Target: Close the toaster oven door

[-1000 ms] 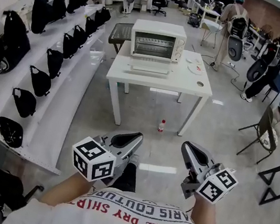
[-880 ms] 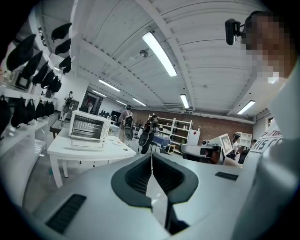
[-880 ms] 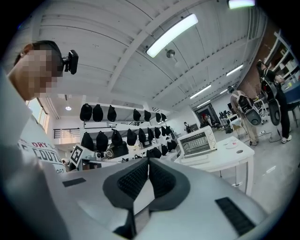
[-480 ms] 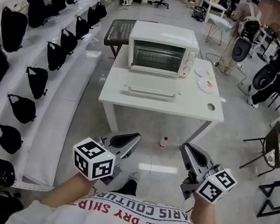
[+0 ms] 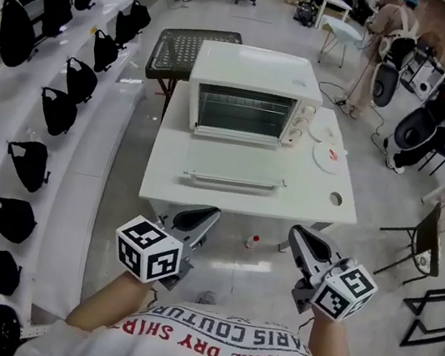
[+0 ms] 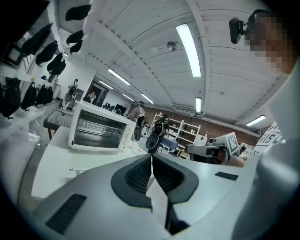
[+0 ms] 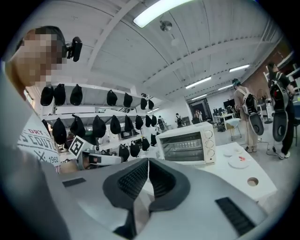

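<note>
A white toaster oven point(image 5: 249, 93) stands at the back of a white table point(image 5: 163, 180). Its glass door point(image 5: 236, 165) hangs open and lies flat toward me, handle point(image 5: 235, 181) at the near side. My left gripper point(image 5: 203, 216) and right gripper point(image 5: 299, 235) are held side by side in front of my body, short of the table's near edge, both shut and empty. The oven point(image 6: 98, 133) lies ahead of the closed left gripper point(image 6: 151, 157) in the left gripper view. The right gripper view shows the oven point(image 7: 187, 143) beyond the closed right gripper point(image 7: 148, 161).
Two white plates point(image 5: 327, 157) and a round hole point(image 5: 335, 199) are on the table's right side. A small bottle point(image 5: 255, 242) stands on the floor under it. Shelves with black bags point(image 5: 56, 111) run along the left. People point(image 5: 389, 40) and a chair point(image 5: 427, 241) are to the right.
The table and oven have come closer and sit lower in the head view as I walk toward them. Both grippers stay shut in the same place before my body.
</note>
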{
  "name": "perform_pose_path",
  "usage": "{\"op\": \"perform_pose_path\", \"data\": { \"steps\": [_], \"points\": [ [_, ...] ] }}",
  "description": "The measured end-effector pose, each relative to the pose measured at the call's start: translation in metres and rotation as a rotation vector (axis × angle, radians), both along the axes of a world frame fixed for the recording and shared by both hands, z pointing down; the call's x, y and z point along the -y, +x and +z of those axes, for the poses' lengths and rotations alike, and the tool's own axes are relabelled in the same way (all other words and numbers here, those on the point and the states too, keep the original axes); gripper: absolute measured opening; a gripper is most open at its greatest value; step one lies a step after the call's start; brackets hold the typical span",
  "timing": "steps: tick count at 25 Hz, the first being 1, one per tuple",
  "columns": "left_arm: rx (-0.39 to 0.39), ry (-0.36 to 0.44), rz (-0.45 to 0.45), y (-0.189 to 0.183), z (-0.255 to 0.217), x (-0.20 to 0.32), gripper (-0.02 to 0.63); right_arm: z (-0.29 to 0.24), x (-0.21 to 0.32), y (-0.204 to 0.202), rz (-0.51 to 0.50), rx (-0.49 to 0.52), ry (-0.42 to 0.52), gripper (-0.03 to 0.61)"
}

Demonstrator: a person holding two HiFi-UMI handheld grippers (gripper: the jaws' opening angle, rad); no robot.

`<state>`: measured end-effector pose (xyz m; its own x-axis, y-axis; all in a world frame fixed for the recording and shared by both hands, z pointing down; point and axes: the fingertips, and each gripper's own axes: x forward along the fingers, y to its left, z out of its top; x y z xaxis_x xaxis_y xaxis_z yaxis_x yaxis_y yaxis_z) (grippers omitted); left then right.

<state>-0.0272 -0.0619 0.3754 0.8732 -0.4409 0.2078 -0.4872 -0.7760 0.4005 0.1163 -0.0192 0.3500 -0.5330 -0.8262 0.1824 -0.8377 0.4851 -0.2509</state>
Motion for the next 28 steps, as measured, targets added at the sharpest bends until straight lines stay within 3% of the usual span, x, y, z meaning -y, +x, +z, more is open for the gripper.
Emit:
{"op": "perform_pose_path", "data": {
  "steps": [5, 10, 17, 19, 25, 28],
  "points": [
    [-0.011, -0.054, -0.008, -0.003, 0.021, 0.023, 0.031, 0.025, 0.022, 0.022, 0.035, -0.005, -0.051, 0.025],
    [0.051, -0.08, -0.027, -0.011, 0.053, 0.042, 0.031, 0.065, 0.044, 0.045, 0.068, 0.007, -0.138, 0.025],
    [0.155, -0.091, -0.111, -0.032, 0.092, 0.079, 0.041, 0.115, 0.084, 0.064, 0.039, 0.034, -0.224, 0.039],
    [0.175, -0.119, -0.12, -0.036, 0.108, 0.089, 0.133, 0.132, 0.097, 0.07, 0.033, 0.025, -0.254, 0.137],
    [0.245, -0.185, -0.18, -0.052, 0.15, 0.116, 0.257, 0.18, 0.124, 0.079, -0.005, -0.038, -0.352, 0.227],
    [0.29, -0.207, -0.216, -0.062, 0.171, 0.129, 0.284, 0.199, 0.137, 0.077, -0.036, -0.104, -0.377, 0.27]
  ]
}}
